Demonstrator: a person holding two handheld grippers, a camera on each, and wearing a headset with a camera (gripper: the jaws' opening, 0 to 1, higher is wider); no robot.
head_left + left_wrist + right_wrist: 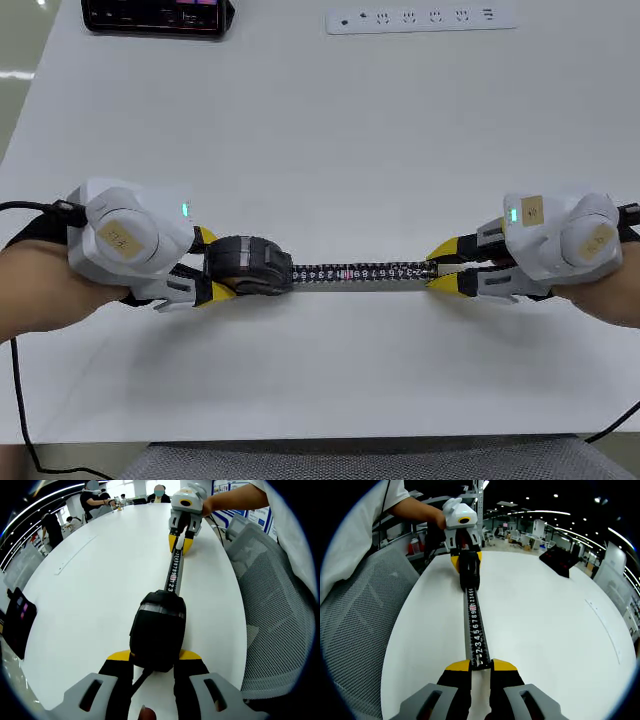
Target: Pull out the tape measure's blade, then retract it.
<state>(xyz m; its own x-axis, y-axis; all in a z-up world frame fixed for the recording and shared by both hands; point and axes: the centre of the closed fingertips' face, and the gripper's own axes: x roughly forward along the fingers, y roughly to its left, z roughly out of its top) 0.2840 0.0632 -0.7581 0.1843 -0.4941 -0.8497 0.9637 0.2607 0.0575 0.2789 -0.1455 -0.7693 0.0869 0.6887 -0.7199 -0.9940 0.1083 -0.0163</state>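
Note:
A black tape measure case [248,266] lies on the white table, and my left gripper [212,268] is shut on it. The same case [158,629] sits between that gripper's yellow-tipped jaws in the left gripper view. Its dark blade [365,272] with printed numbers runs out level to the right. My right gripper [440,267] is shut on the blade's end. In the right gripper view the blade [474,632] stretches from my right gripper [480,665] to the far case [469,569] held by the left gripper [466,558]. The right gripper [181,541] appears far off in the left gripper view.
A white power strip [421,18] lies at the table's far edge, and a dark device [157,14] sits at the far left. A black cable [16,390] hangs off the near left edge. A mesh chair [272,605] stands beside the table. People sit at its far end.

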